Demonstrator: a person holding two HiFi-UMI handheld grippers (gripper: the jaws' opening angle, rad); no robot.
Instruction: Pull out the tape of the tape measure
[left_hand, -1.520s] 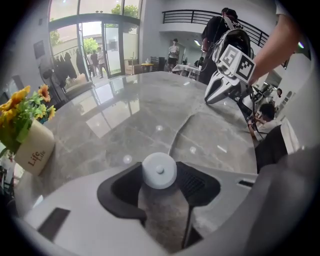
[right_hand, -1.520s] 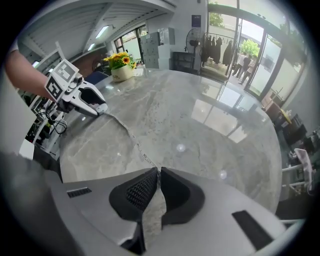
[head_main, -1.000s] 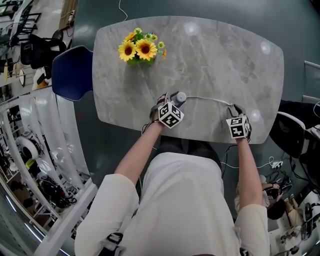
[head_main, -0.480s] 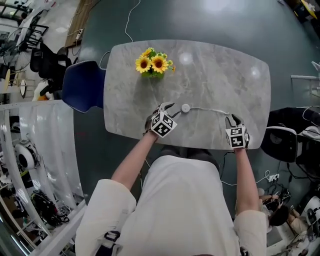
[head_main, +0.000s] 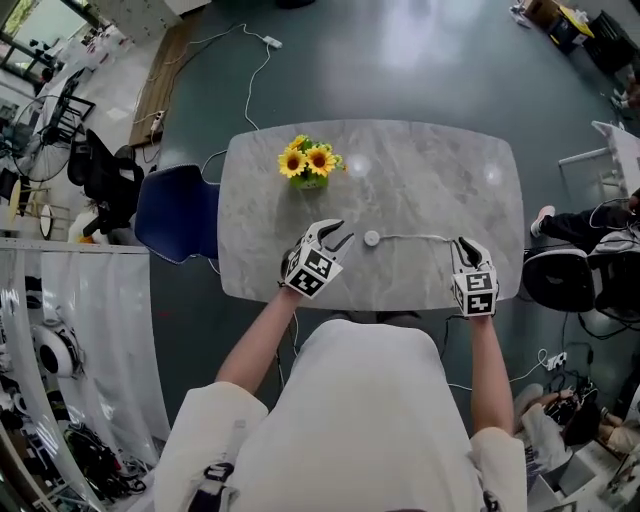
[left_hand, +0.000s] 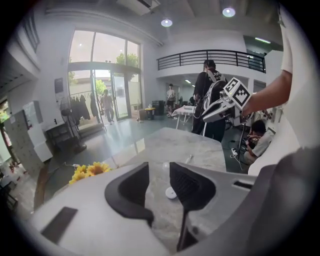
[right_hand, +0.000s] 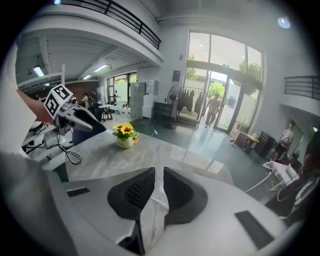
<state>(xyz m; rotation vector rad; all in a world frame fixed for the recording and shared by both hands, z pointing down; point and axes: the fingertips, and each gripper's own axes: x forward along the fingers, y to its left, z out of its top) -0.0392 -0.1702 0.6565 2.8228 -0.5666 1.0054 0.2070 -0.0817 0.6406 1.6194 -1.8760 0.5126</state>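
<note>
Small round white tape measure (head_main: 371, 238) lies flat on the grey marble table (head_main: 420, 180), its thin white tape (head_main: 415, 237) drawn out rightwards along the tabletop

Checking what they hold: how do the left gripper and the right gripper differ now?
On the left gripper the jaws stand wider apart than on the right gripper, which leaves a narrow slit. The tape measure shows through the left gap; only bare table through the right. Shared: both have just been closing, with nothing between the jaws.
</note>
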